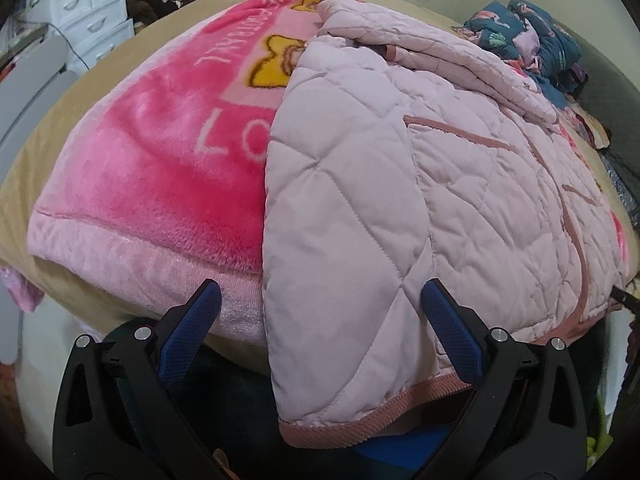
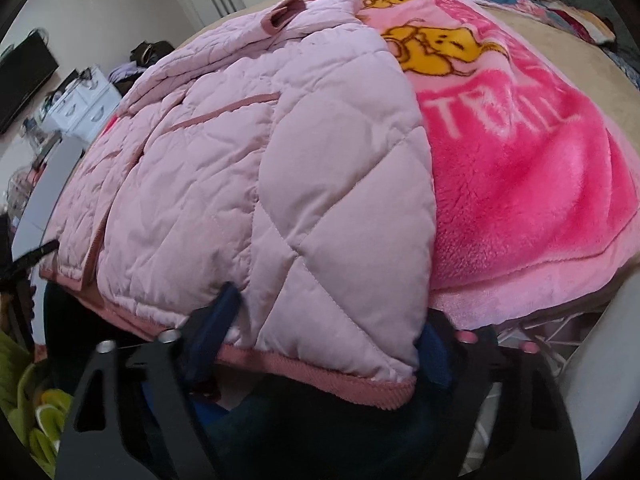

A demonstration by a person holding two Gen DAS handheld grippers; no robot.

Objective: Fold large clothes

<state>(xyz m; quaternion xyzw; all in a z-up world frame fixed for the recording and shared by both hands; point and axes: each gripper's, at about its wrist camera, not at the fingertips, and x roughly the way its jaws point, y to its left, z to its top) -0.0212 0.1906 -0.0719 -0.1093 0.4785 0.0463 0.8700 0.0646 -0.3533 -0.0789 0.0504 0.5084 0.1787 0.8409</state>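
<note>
A pale pink quilted jacket [image 1: 400, 200] [image 2: 280, 160] with a darker pink ribbed hem lies spread on a bright pink fleece blanket [image 1: 160, 180] [image 2: 520, 180], its hem hanging over the near bed edge. My left gripper [image 1: 320, 292] is open wide at the jacket's left hem corner; the right blue pad [image 1: 448, 328] overlaps the fabric and the left pad sits over the blanket's border. My right gripper [image 2: 328, 320] straddles the jacket's right hem corner. Its fingers stand close to both sides, but the fabric does not look pinched and this view is blurred.
The blanket lies on a beige-sheeted bed [image 1: 60, 120] [image 2: 580, 52]. A heap of dark blue patterned clothes [image 1: 532, 32] sits at the far corner. White drawers [image 1: 88, 12] [image 2: 80, 108] stand beyond the bed. Something green [image 2: 24, 400] lies low on the floor.
</note>
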